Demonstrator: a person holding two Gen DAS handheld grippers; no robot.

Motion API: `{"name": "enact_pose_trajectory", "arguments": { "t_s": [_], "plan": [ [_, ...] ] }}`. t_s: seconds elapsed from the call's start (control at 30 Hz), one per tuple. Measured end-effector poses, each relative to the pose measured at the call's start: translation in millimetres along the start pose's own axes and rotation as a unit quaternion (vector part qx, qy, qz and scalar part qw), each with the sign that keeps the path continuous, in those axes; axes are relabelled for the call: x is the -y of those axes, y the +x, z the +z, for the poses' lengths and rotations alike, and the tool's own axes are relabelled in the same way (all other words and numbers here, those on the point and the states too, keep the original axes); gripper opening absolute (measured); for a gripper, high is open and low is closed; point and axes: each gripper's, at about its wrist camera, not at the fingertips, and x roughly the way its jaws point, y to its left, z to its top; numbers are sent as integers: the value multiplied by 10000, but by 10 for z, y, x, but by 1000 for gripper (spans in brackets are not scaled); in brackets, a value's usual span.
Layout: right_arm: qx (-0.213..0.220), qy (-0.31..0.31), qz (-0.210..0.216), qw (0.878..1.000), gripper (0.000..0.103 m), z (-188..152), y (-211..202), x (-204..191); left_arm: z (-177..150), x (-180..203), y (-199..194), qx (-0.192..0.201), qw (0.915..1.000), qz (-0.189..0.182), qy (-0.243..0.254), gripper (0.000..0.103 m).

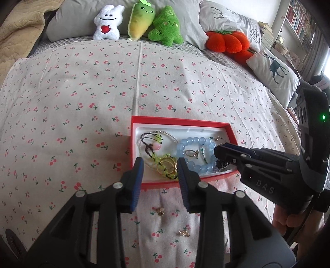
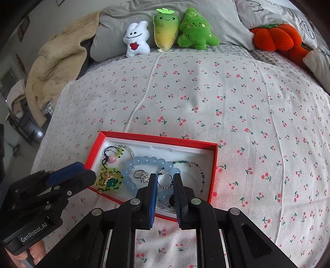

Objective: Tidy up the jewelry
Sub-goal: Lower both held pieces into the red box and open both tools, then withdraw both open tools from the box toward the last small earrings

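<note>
A red jewelry box with a white lining lies on the cherry-print bedspread; it also shows in the right wrist view. Inside lie a blue bead bracelet, rings, a yellow-green beaded piece and thin chains. My left gripper is open and empty over the box's near left edge. My right gripper is open over the box's near right part, above a small ring with stones. Two small gold earrings lie on the bedspread in front of the box.
Plush toys lean on grey pillows at the head of the bed. An orange pumpkin cushion and a deer pillow lie at the right. A beige blanket hangs at the left.
</note>
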Motion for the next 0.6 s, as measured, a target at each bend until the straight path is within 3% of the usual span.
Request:
{"name": "enact_pose_trajectory", "arguments": {
  "t_s": [0.13,0.2,0.37,0.4,0.5,0.6],
  "plan": [
    [72,-215,-20,9997,17,-11,-59,-84,-74,-65,-40,-96,9996,267,75,52],
    [103,-231,-97,9996,18,-25,-122,-96,-98,-95,-61,-165,9988,449,64,67],
    [163,-238,-289,9992,24,-101,-306,-73,-192,-154,-130,-391,9973,605,-145,76],
    [156,-228,-294,9992,30,-122,-340,-72,-222,-151,-149,-429,9970,614,-196,77],
    [274,-195,-296,9990,74,-215,-470,-75,-331,-122,-206,-522,9963,596,-328,79],
    [289,-227,-364,9987,74,-310,-578,-92,-467,-97,-262,-529,9962,616,-306,80]
  ]
}}
